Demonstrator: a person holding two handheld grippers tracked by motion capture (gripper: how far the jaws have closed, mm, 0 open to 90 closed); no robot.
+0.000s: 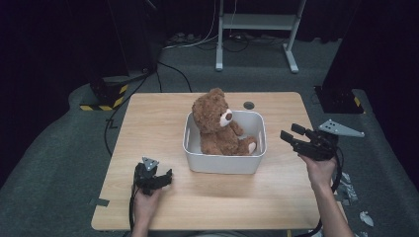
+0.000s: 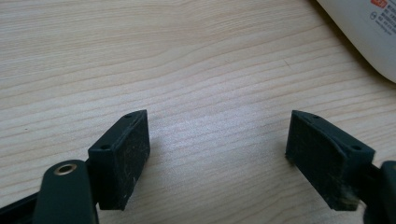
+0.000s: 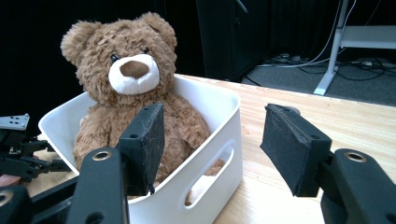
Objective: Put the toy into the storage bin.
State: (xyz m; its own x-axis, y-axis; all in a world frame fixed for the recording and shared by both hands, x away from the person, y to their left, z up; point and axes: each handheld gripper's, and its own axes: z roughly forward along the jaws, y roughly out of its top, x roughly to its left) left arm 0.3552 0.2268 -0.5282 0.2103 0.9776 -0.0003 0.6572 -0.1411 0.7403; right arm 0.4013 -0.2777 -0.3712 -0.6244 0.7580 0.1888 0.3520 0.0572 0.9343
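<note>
Bear (image 1: 217, 126) sits upright in a white bin (image 1: 225, 163) mid-counter (image 1: 148, 123), with each hand-held gripper, left (image 1: 165, 178) and right (image 1: 292, 134), wide open, empty, beside the bin.

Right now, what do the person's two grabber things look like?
Both are black. The left gripper carries a small grey three-cornered plate and trails a black cable. The right gripper has a black cable looping below the hand. Up close, each jaw is a flat, scuffed black block with small screw holes. Forearms are bare, without sleeves.
</note>
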